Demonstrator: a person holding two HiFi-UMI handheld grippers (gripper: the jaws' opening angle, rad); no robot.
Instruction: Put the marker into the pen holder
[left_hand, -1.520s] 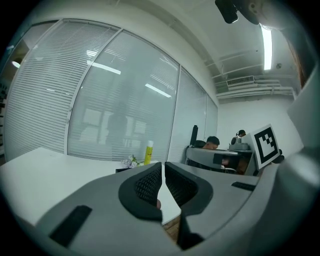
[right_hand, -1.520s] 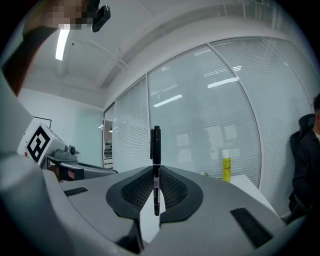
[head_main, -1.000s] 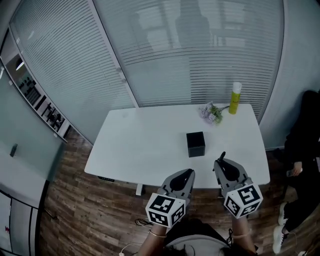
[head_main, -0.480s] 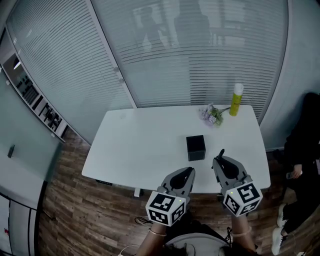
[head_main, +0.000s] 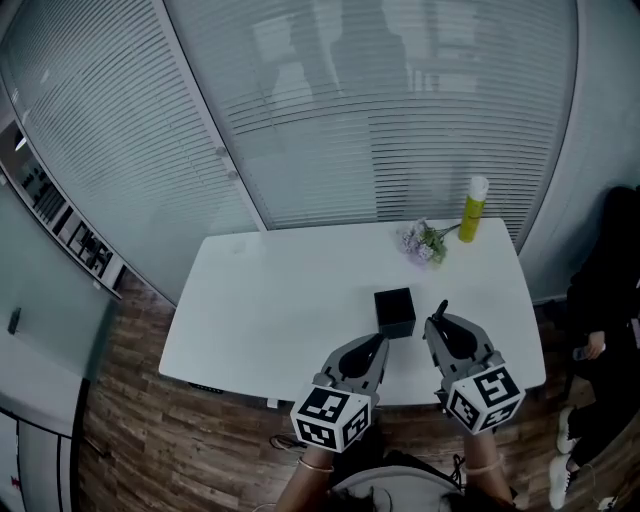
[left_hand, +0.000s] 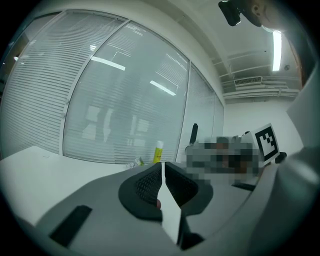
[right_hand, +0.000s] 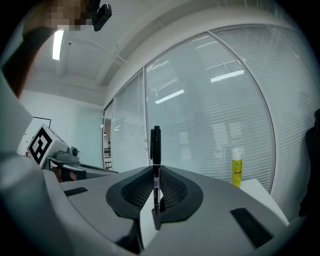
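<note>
A black marker (right_hand: 156, 165) stands upright between the jaws of my right gripper (right_hand: 155, 197), which is shut on it. In the head view its tip (head_main: 443, 306) pokes up above the right gripper (head_main: 445, 332), just right of the black cube-shaped pen holder (head_main: 395, 312) on the white table (head_main: 280, 290). My left gripper (head_main: 372, 350) hovers at the table's near edge, below the holder, jaws closed with nothing between them (left_hand: 163, 187).
A yellow bottle (head_main: 471, 209) and a small bunch of flowers (head_main: 422, 240) sit at the table's far right corner. Glass walls with blinds stand behind the table. A person in dark clothes (head_main: 605, 300) sits at the right. Wood floor surrounds the table.
The head view has tilted slightly, so the table sits a little lower in frame. Both grippers keep about the same place near the front edge, the marker still held.
</note>
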